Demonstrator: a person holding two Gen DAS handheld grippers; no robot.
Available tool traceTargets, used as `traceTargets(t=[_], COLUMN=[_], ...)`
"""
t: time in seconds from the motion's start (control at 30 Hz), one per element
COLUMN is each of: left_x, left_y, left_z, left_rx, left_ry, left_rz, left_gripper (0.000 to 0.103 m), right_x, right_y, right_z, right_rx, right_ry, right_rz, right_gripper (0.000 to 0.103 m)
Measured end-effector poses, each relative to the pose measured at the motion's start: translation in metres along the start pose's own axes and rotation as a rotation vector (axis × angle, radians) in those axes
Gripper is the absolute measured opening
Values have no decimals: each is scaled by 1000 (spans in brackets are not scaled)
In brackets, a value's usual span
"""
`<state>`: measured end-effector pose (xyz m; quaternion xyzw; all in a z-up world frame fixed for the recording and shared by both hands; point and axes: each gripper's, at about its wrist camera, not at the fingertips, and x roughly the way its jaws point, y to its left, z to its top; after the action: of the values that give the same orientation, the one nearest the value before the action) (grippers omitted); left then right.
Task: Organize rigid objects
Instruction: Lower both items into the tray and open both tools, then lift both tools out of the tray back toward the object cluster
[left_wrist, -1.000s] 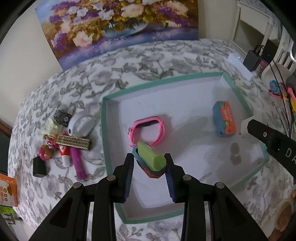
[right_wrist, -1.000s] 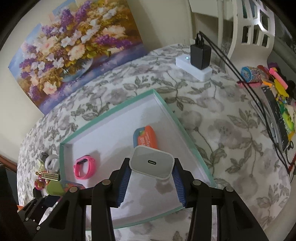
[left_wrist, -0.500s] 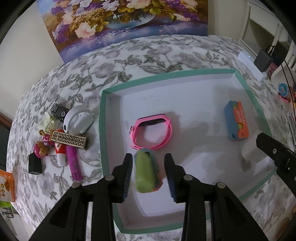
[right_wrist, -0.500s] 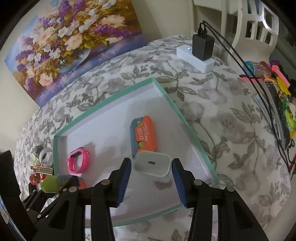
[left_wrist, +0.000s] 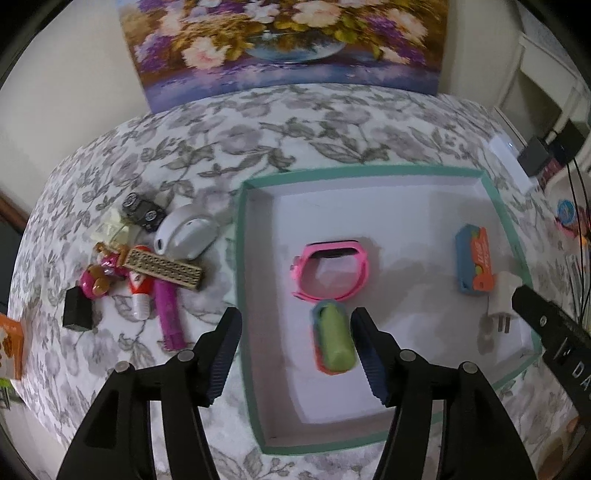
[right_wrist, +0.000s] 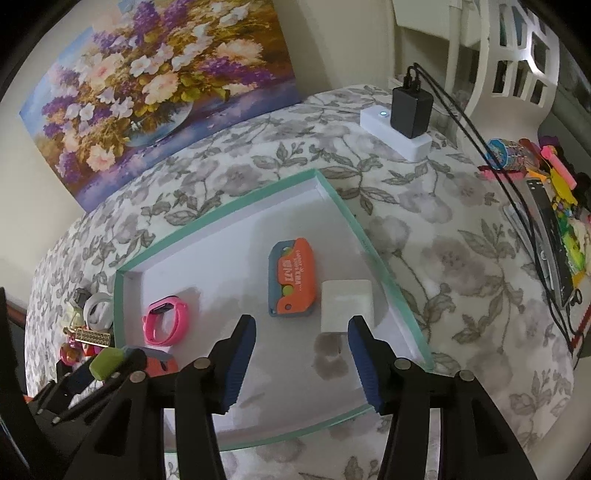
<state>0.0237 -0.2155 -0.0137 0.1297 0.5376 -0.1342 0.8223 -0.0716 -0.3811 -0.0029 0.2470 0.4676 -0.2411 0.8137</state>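
Green toy (left_wrist: 334, 341) in tray (left_wrist: 243, 280), tools open

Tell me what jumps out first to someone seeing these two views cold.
The big teal-rimmed tray fills the middle of the flowered tablecloth, holding a pink watch, an orange and blue case, a white charger and a green case. Both grippers hang open over it, the left gripper around the green case, its jaws just opening. A heap of small trinkets waits left of the tray.
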Motion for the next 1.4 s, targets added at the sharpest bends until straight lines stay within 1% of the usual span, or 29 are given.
traceTargets(t=[0.1,0.17,0.33,0.37,0.43,0.53,0.67,0.73,0.87,1.0,1.1,1.13,1.17,1.4], left_x=[0,0,0,0,1,0,-1,-1,-2,-2,0,0,0,-3], left_y=[14,21,36,38,42,46,52,55,61,66,71,73,75,90], left_z=[1,0,-1,-1,-1,-1,-1,0,0,0,0,0,-1,2], left_rx=[-47,-68,-106,-112,-125,-136,-157,-167,-179,-184,-189,-193,-197,-225], left_ry=[11,17,27,28,30,32,33,32,31,27,28,29,28,7], left_rz=[-3,4,20,19,16,15,15,16,23,36,52,56,58,57], left_gripper=[67,67,69,72,74,75,77,78,86,86,89,95,97,97], right_x=[2,2,4,4,5,7,9,9,11,10,10,10,10,6], right_y=[5,9,16,17,20,25,30,31,31,33,35,35,35,37], right_z=[-1,-2,-5,-5,-7,-9,-11,-12,-14,-15,-15,-16,-16,-17], right_rx=[-16,-29,-56,-59,-69,-85,-104,-106,-105,-114,-114,-113,-112,-98], right_ry=[7,10,16,18,21,25,27,27,30,24,15,14,13,-19], right_rz=[0,-1,-4,-4,-10,-10,-22,-28,-32,-43,-43,-42,-40,-15], right_gripper=[56,59,61,63,66,72,82,85,93,102,103,103,103,103])
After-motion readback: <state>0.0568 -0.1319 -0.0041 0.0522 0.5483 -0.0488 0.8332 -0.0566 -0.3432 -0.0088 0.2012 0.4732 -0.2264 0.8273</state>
